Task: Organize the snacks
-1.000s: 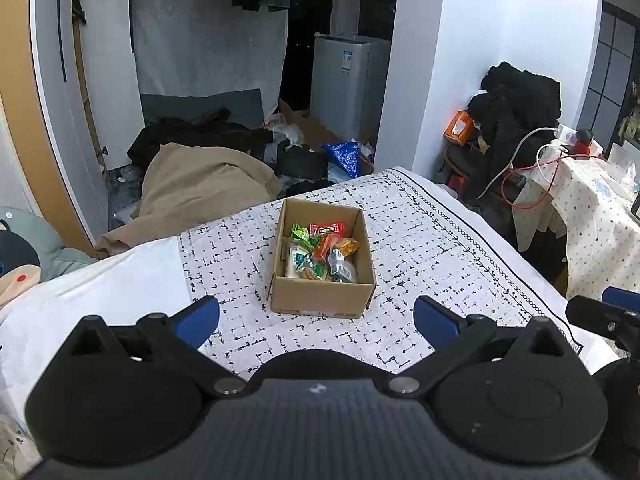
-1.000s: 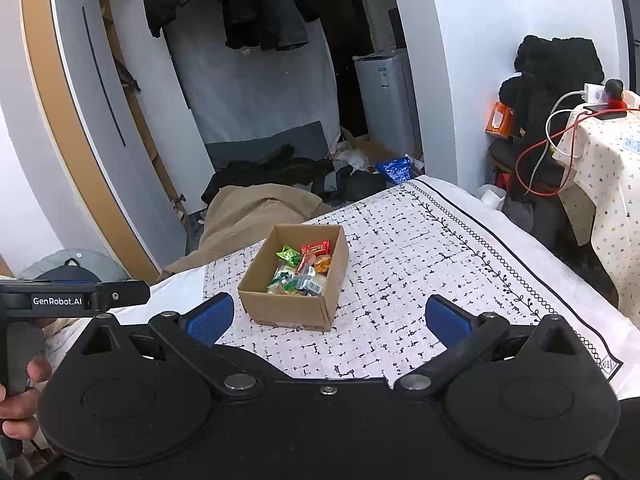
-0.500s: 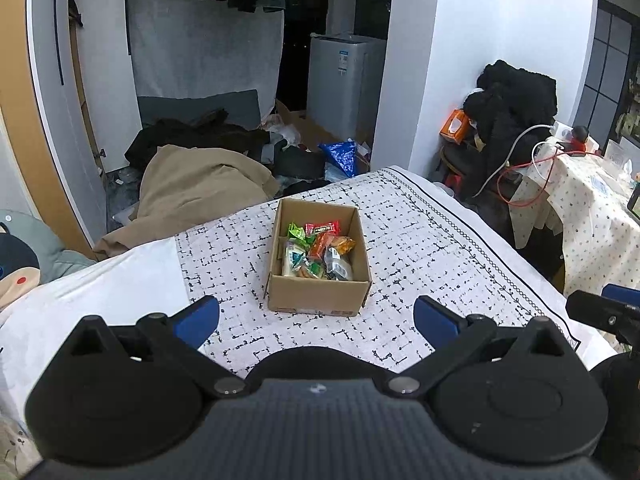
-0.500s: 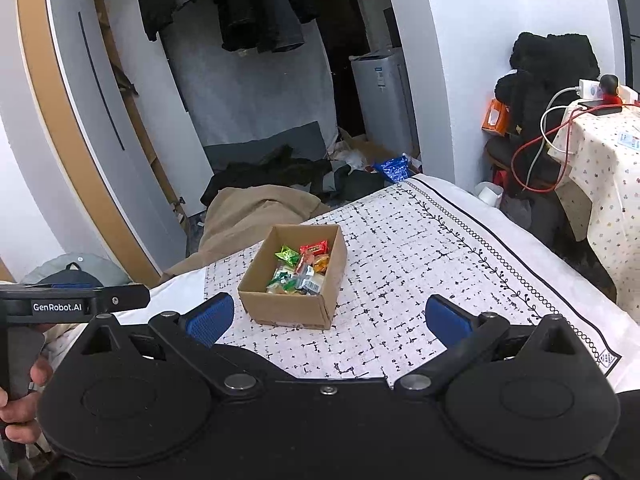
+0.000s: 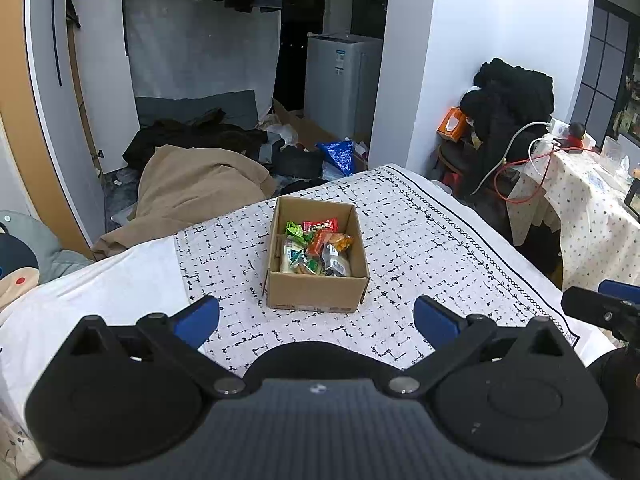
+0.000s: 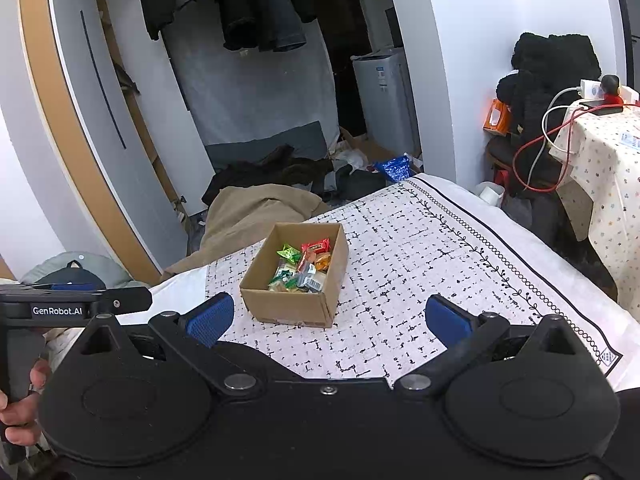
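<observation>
A small open cardboard box [image 5: 316,294] [image 6: 288,306] stands on the patterned cloth of the bed. Inside lie several wrapped snacks [image 5: 316,246] [image 6: 304,264] in green, red, orange and white. My left gripper [image 5: 316,322] is held open, well short of the box and in line with it, nothing between its blue pads. My right gripper [image 6: 330,318] is open too, with the box just ahead and left of its centre. Each gripper shows at the edge of the other's view. A hand [image 6: 18,412] holds the left gripper's handle.
The bed [image 5: 120,280] has a white sheet at the left and a black-bordered edge at the right. Beyond it lie a tan blanket [image 5: 192,188] and dark clothes on the floor. A cloth-covered table [image 5: 588,208] with cables stands at the right.
Both wrist views have drawn back and shifted slightly; the box sits a little further off. Both grippers stay open and the box has not moved on the cloth.
</observation>
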Demonstrator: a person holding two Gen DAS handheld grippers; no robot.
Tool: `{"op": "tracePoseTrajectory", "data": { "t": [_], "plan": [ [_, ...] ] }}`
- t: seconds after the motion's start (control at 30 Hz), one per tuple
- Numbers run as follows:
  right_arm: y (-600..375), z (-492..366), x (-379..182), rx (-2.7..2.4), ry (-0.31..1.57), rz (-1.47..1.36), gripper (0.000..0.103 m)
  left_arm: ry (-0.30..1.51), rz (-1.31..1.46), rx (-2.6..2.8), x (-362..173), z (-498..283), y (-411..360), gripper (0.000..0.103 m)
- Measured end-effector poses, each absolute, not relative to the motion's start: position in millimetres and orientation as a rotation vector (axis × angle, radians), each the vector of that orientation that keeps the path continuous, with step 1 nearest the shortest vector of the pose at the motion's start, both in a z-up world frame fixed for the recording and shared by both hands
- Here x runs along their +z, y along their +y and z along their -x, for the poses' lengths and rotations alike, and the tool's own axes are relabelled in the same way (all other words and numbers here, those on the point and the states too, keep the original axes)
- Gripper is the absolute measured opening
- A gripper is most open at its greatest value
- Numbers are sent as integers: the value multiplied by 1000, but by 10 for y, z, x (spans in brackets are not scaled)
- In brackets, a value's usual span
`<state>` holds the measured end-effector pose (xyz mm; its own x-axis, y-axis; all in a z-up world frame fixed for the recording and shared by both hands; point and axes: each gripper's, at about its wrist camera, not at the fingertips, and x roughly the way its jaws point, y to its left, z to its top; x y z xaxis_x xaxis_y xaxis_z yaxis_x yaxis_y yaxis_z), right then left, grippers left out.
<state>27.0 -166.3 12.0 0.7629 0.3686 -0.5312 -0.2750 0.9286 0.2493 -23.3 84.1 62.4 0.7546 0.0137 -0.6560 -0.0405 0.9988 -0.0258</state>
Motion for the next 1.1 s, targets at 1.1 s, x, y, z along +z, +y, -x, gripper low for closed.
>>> {"op": "tracePoseTrajectory", "data": {
  "t": [1.1],
  "plan": [
    [-1588,-180,50,343,613,-129,103,715,51,19,548,338,882,103]
  ]
}}
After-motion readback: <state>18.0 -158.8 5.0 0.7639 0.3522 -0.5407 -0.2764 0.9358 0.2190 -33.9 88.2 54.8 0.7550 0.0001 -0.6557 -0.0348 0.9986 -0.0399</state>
